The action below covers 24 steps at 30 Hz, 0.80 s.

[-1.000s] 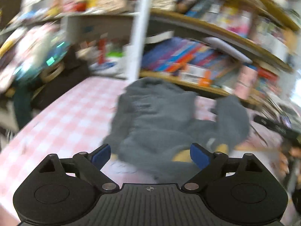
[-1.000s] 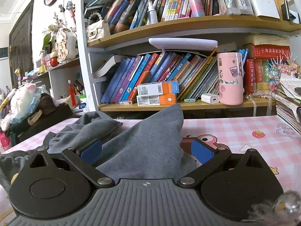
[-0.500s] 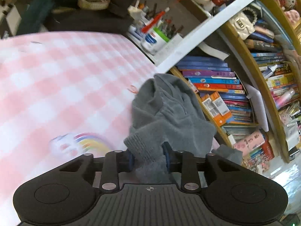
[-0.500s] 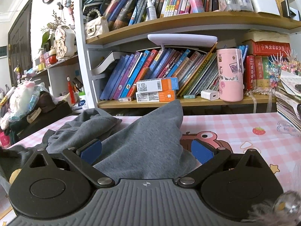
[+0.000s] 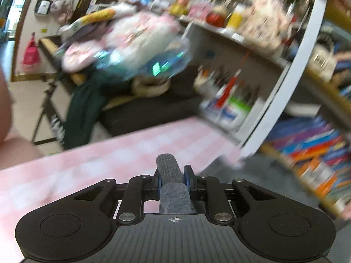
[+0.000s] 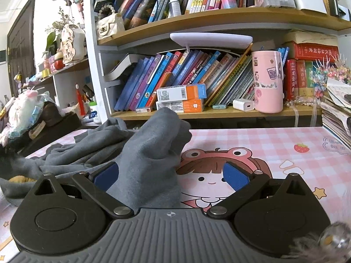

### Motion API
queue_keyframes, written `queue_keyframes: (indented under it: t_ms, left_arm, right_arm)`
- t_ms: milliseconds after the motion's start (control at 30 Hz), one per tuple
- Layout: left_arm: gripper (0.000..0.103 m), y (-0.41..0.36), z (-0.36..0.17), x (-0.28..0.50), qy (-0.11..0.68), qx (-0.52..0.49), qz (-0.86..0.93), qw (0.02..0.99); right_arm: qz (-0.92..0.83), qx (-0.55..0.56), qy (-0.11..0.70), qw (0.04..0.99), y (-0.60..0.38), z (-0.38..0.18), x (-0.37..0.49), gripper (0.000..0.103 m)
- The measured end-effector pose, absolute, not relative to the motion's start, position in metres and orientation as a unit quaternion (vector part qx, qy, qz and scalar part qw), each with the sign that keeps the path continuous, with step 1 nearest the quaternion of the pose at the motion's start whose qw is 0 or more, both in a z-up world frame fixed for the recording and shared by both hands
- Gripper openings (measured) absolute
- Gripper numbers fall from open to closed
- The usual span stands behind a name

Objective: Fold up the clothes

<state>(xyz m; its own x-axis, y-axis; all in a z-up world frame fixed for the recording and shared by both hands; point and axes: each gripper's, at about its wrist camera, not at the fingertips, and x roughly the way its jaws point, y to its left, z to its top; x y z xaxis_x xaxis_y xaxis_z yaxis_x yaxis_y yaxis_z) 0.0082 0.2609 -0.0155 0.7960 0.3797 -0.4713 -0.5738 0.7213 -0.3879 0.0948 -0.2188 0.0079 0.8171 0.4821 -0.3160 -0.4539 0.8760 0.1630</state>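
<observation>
The left gripper [image 5: 172,180] is pinching a ribbed cuff of the grey sweatshirt [image 5: 173,188] between its blue pads, the knit end sticking up past the fingertips. Beyond it, the left wrist view is smeared with blur, showing only the pink checked tablecloth [image 5: 87,171] running toward the far edge of the tabletop.

The right gripper [image 6: 173,174] is sitting with its jaws spread wide, and nothing is caught between them. A fold of the grey sweatshirt [image 6: 151,153] is rising in a peak between the open fingers, lying nearer the left pad [image 6: 107,174], though I cannot tell whether it is touching. The rest of the garment is lying crumpled toward the left side of the tabletop. A cartoon frog-hat girl [image 6: 210,173] printed on the cloth is showing just beside the fabric. A pink cup [image 6: 267,81] is standing on the bookshelf [image 6: 219,114] along the tabletop's far edge.
</observation>
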Motion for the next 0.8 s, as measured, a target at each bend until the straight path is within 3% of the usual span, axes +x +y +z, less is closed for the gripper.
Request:
queue_keyframes:
  t_ms: [100,167,200,233,367,567,800]
  left_arm:
    - [0.027,0.261,-0.019,-0.006,0.206,-0.249,0.261,0.910]
    - [0.047,0.253,-0.010,-0.014,0.219,-0.203,0.282,0.912]
    - [0.065,0.247,-0.003,-0.020,0.214,-0.171,0.301,0.913]
    - [0.072,0.242,0.004,-0.025,0.199,-0.143,0.317,0.916]
    - [0.073,0.209,0.030,-0.031,0.148,-0.062,0.304,0.939]
    - [0.073,0.144,0.033,0.033,0.195,-0.070,0.071,0.976]
    - [0.075,0.031,0.028,0.106,0.218,0.020,-0.107,0.970]
  right_arm:
    - [0.246,0.041,0.180,0.952,-0.219,0.007,0.096,0.103]
    - [0.246,0.041,0.180,0.952,-0.219,0.007,0.096,0.103]
    - [0.246,0.042,0.180,0.952,-0.219,0.007,0.096,0.103]
    - [0.245,0.042,0.180,0.952,-0.219,0.007,0.096,0.103]
    - [0.246,0.044,0.183,0.951,-0.218,0.006,0.097,0.103]
    - [0.244,0.053,0.177,0.952,-0.223,0.008,0.096,0.103]
    - [0.238,0.072,0.188,0.950,-0.233,0.009,0.102,0.103]
